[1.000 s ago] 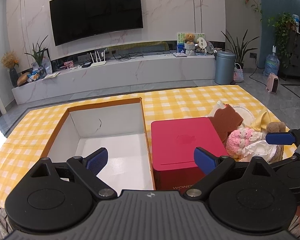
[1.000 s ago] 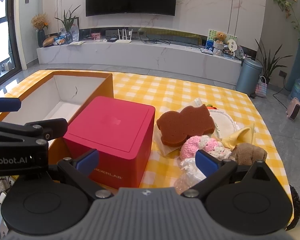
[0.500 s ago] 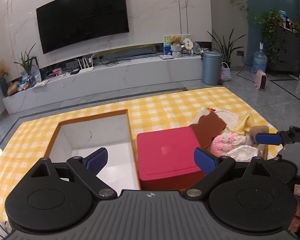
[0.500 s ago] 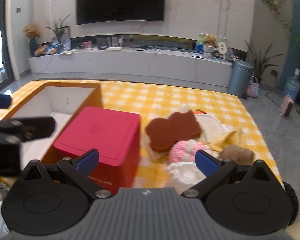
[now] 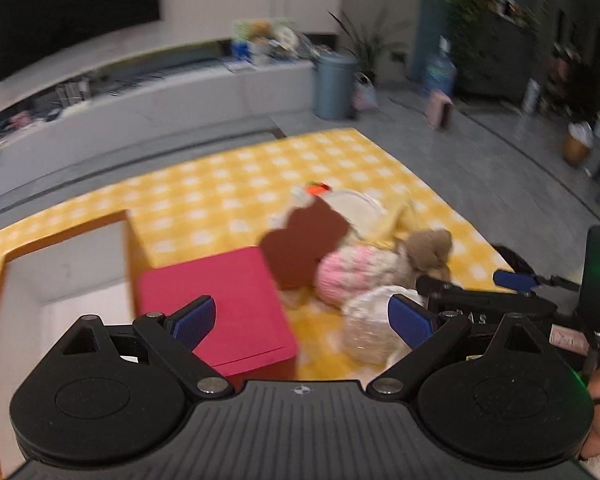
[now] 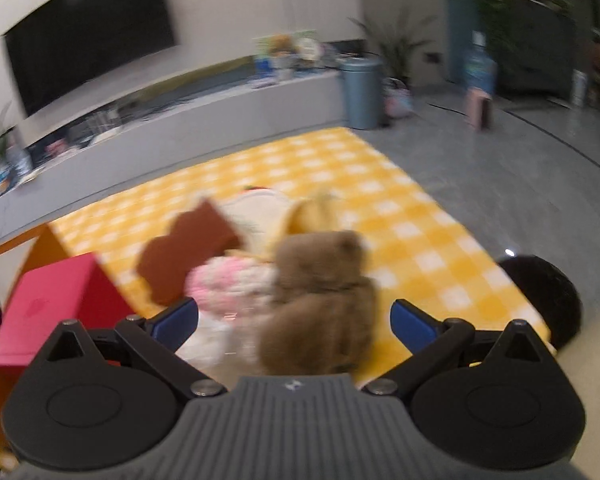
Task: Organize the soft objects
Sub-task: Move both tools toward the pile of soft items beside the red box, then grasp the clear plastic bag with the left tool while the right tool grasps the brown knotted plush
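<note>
Right wrist view is pretty smeary, but you can make out the right gripper (image 6: 294, 318) with its blue pads spread wide and nothing pinched. A brown plush toy (image 6: 320, 300) sits in the lower middle of the frame, right in the gap between the two fingers; I can't tell if either pad touches it. My guess is that's the first pick: it's the nearest piece of the pile and fat enough to need the jaws wide like that.

Over in the left wrist view, the left gripper (image 5: 300, 318) is also spread and empty, hanging above the near corner of the red box (image 5: 216, 308) at lower center. Looks like it's just waiting.

All the soft stuff is bunched together right of center in that frame: a brown scalloped sponge (image 5: 300, 248), a pink knitted thing (image 5: 344, 280) just below it, something white and crinkly (image 5: 374, 320) nearest the camera, and some yellow and white fabric behind. Nothing's sorted yet as far as I can see. An open white-lined box (image 5: 64, 280) with an orange rim takes up the left side, hard up against the red one, so I'd bet that's where things go.

Everything sits on a yellow checked cloth (image 5: 220, 200). Behind it there's grey tile floor, a long low TV bench under a big black screen at upper left, a round bin and potted plants at upper right.
</note>
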Demonstrator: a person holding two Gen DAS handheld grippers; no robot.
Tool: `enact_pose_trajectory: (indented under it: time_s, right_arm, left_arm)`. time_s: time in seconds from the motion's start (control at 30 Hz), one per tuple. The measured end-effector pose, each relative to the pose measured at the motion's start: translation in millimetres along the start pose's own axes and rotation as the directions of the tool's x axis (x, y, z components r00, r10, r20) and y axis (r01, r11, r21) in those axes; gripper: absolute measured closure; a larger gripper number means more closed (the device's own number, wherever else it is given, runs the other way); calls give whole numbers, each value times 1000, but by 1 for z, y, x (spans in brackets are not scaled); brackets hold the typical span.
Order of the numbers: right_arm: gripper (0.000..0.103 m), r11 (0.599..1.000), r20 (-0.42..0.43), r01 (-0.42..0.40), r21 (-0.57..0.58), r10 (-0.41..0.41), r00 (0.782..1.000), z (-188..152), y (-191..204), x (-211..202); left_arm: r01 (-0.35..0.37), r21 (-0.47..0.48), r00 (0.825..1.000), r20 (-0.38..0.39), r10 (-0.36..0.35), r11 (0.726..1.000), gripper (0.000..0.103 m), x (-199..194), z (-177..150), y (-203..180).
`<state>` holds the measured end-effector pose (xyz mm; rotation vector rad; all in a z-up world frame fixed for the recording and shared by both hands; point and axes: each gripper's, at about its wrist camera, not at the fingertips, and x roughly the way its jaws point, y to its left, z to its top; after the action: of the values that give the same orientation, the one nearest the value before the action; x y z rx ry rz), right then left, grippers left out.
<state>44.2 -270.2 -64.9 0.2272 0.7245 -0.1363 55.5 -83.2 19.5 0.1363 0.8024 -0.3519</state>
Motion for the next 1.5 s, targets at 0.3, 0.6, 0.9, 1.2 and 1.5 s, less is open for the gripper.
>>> enact_pose_trajectory:
  time_s: [0.3, 0.6, 0.9, 1.2, 1.5]
  right_arm:
    - [3, 982, 13, 47, 182, -50, 999, 0, -45, 10]
    - [3, 969, 1, 17, 245, -18, 1000, -3, -59, 12]
    - [3, 964, -17, 1, 268, 4, 1000, -4, -64, 21]
    - [3, 964, -36, -16, 264, 26, 999, 5, -49, 46]
    - [8, 984, -132, 30, 174, -7, 991, 7, -15, 87]
  left_arm:
    - [7, 123, 988, -157, 12, 992, 0, 66, 2, -45]
    - [-3, 178, 987, -155, 31, 984, 0, 119, -13, -76]
    - [-64, 252, 996, -47, 78, 966, 52, 119, -29, -80]
    - [-59, 216, 995, 92, 40, 975, 52, 56, -16, -57]
    - [-92, 174, 985, 160, 64, 981, 52, 24, -10, -35]
